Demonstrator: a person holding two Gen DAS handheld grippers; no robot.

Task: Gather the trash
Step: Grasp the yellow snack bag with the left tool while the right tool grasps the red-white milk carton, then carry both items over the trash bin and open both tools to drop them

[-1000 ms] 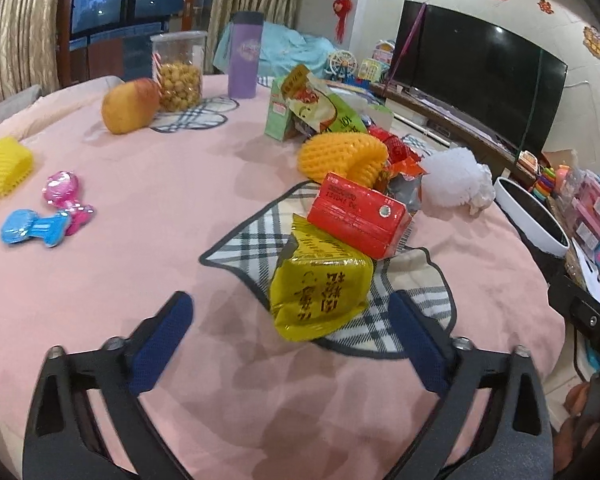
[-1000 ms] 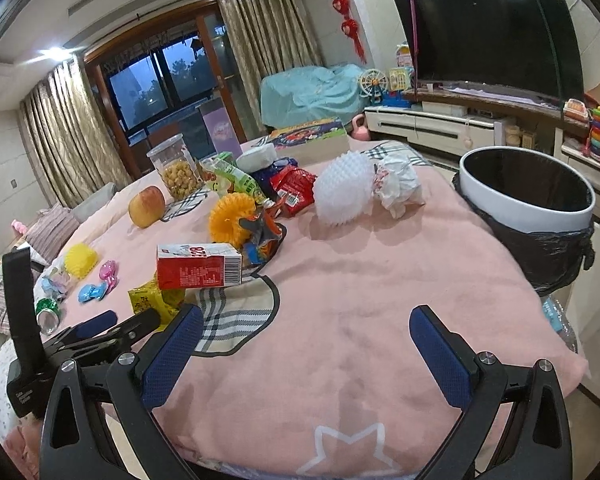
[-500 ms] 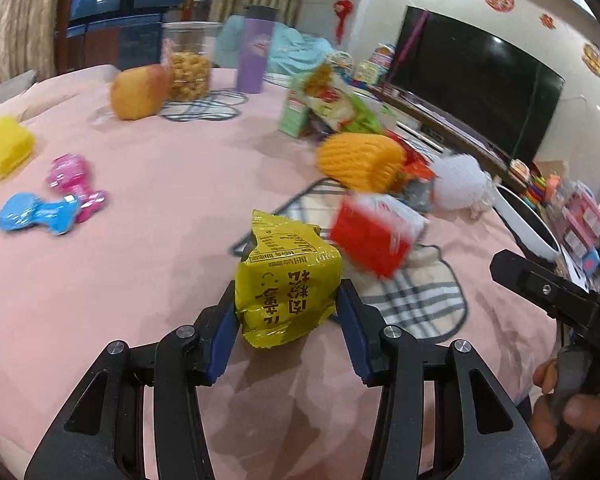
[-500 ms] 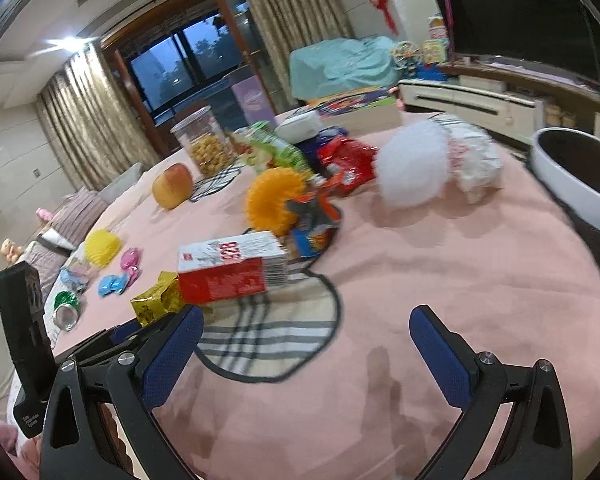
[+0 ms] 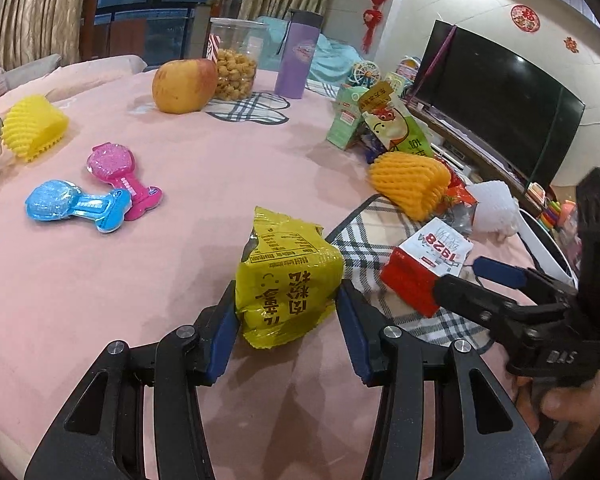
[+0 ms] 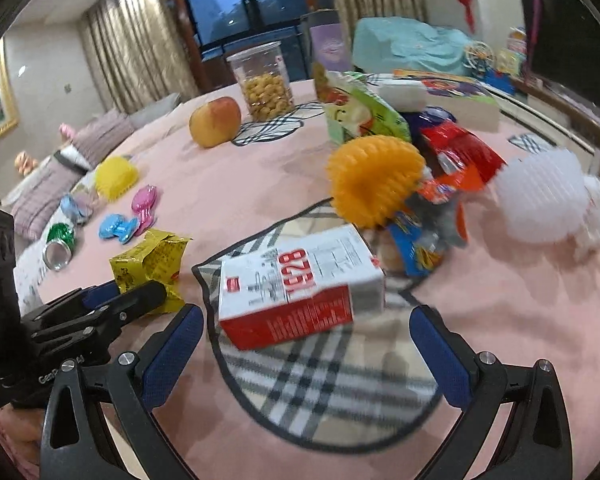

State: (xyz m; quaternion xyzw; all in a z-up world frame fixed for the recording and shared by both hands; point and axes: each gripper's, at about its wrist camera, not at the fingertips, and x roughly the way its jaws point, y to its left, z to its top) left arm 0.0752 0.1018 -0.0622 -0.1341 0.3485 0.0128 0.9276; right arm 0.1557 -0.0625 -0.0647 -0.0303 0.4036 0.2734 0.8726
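Left wrist view: left tool (image 5: 286,312) clamped on yellow packet (image 5: 288,278), pads pressing both sides, packet at 12 o'clock just above pink bench (image 5: 100,280). Red-and-white carton (image 5: 424,272) at 2 o'clock, lying on plaid patch, right tool (image 5: 476,280) reaching in beside it from 3 o'clock.

Right wrist view: right tool (image 6: 306,354) spread wide, nothing between pads. Carton (image 6: 300,286) dead ahead at 12 o'clock, just beyond fingertips, long axis lying crosswise from 9 to 3 o'clock. Likely too long to span endwise; probably needs a roll to pinch across short side. Left tool (image 6: 112,304) with packet (image 6: 152,266) at 10 o'clock
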